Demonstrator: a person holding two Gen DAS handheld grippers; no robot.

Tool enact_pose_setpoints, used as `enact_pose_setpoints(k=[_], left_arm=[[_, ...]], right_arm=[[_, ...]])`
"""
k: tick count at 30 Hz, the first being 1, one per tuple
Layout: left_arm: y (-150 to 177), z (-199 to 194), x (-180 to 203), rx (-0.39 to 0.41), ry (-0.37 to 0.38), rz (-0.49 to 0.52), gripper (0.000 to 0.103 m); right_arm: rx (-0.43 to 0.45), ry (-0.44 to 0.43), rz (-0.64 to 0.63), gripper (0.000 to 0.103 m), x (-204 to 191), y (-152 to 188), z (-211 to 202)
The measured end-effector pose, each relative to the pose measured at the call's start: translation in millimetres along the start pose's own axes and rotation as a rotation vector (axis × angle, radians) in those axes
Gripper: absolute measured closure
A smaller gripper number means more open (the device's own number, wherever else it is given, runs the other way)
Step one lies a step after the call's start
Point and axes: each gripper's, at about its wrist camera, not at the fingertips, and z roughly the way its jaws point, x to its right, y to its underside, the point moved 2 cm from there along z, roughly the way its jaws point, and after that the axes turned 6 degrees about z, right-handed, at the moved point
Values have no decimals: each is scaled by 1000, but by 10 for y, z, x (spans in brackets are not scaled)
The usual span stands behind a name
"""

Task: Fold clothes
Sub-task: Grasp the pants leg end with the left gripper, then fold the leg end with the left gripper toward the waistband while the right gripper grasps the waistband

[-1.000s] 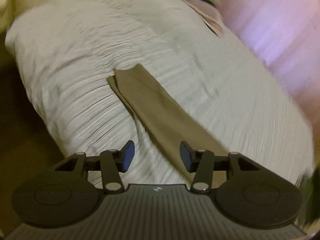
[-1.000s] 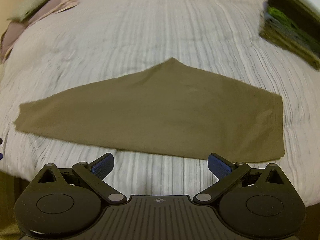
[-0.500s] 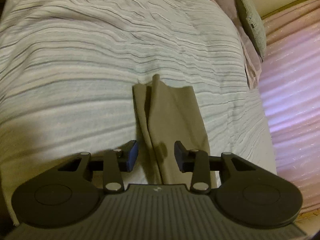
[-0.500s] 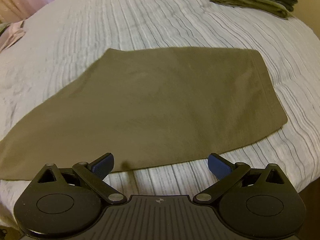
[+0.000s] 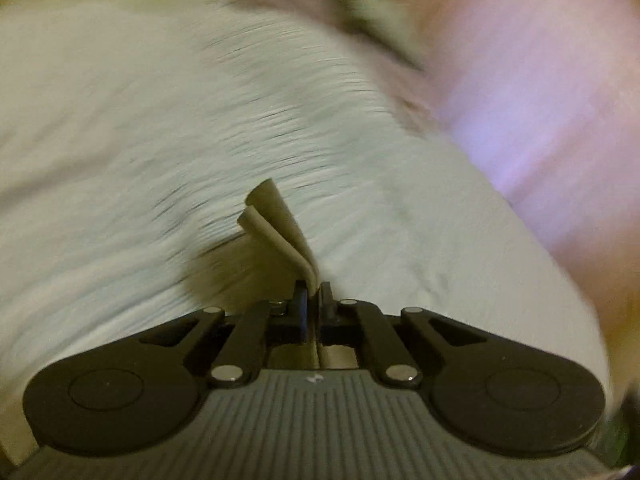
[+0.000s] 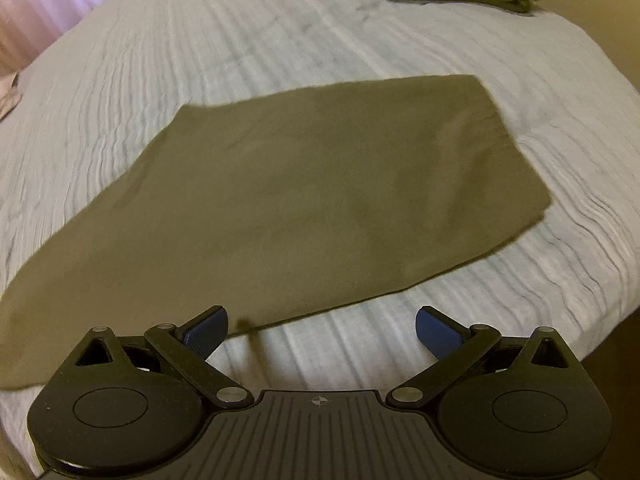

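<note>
Jaws: left gripper (image 5: pixel 314 294) clenched on one end of the olive cloth (image 6: pixel 304 208); right gripper (image 6: pixel 322 330) spread wide, hovering at its near edge. Cloth: flat on the bed (image 6: pixel 240 32), apparently light, limp and thin; best pinched at corners or hems.

Both tools share one build. The left gripper (image 5: pixel 314 292) has a grey ribbed body plate with a small white cross-shaped mark at its front edge, flanked by two broad matte black round housings, each with a shallow circular recess on top. From these run black linkage bars with triangular cut-outs, pinned by bright silver round-headed screws. Its fingers (image 5: pixel 301 300) are black, narrow blocks seen edge-on. The right gripper (image 6: pixel 322 330) has the same ribbed plate, darker here, with a crosshair mark in a circle, the same black round housings and silver pivots, and finger pads (image 6: pixel 438 336) of textured blue material on angled black arms.
</note>
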Motion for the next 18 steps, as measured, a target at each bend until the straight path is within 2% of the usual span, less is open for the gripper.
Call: enact_pose_setpoints(k=[3, 6, 9, 11, 14, 16, 18], left_arm=[[-41, -110, 724, 21, 164, 226, 101], [107, -258, 1510, 10, 376, 383, 101], [516, -420, 2274, -47, 598, 500, 101], [926, -478, 2675, -107, 709, 575, 101], [1680, -403, 3112, -252, 781, 713, 96], [2054, -351, 3165, -332, 746, 816, 89], [2426, -300, 3215, -412, 708, 917, 90]], right_arm=[[34, 3, 52, 1, 159, -39, -98], [76, -7, 94, 1, 325, -105, -194], [133, -21, 136, 1, 526, -188, -296], [173, -43, 181, 1, 692, -232, -348], [202, -134, 255, 1, 903, -275, -338], [201, -238, 320, 1, 1006, -286, -279], [186, -373, 390, 1, 1055, -288, -185]])
